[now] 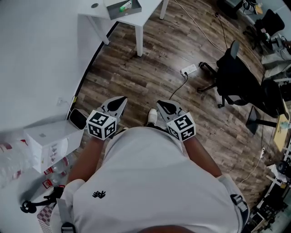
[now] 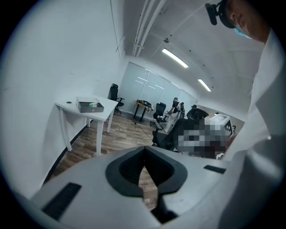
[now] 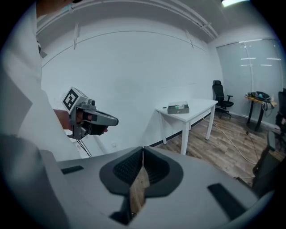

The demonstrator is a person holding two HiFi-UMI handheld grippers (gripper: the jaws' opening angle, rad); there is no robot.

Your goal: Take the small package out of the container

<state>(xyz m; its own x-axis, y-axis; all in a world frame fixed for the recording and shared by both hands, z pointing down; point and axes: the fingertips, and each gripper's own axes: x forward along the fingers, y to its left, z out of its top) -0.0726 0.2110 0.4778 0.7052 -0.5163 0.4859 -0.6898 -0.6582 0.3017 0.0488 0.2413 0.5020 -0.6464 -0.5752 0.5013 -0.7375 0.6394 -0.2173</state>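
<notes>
Left gripper (image 1: 119, 101) (image 2: 144, 154): jaws are seen shut tip to tip in the left gripper view, nothing is held, and only floor is visible through the slit below the tips. Right gripper (image 1: 162, 106) (image 3: 143, 154): jaws are likewise closed, nothing is pinched, and wood floor is seen through the gap behind the tips. No object is touched by either one.

The small package (image 1: 123, 7) (image 2: 92, 105) (image 3: 181, 106), a greenish item, is seen lying inside the grey container (image 1: 125, 15) (image 2: 89, 109) (image 3: 177, 110). The container is placed on the white table (image 1: 148, 8) (image 2: 110, 112) (image 3: 202, 108) against the wall, well apart from both grippers.

Open wood floor (image 1: 150, 73) is left between the grippers and the table. A power strip (image 1: 188, 69) with its cable is laid on that floor. A black office chair (image 1: 234, 75) is parked to the right. A white box (image 1: 47, 142) is seen at the left, near the wall.

Both grippers are held low at the person's waist, side by side but apart, with the tips pointed forward and the marker cubes (image 1: 102, 124) toward the body. The left gripper (image 3: 91, 118) is also caught in the right gripper view, roughly level and gripped by a hand.
</notes>
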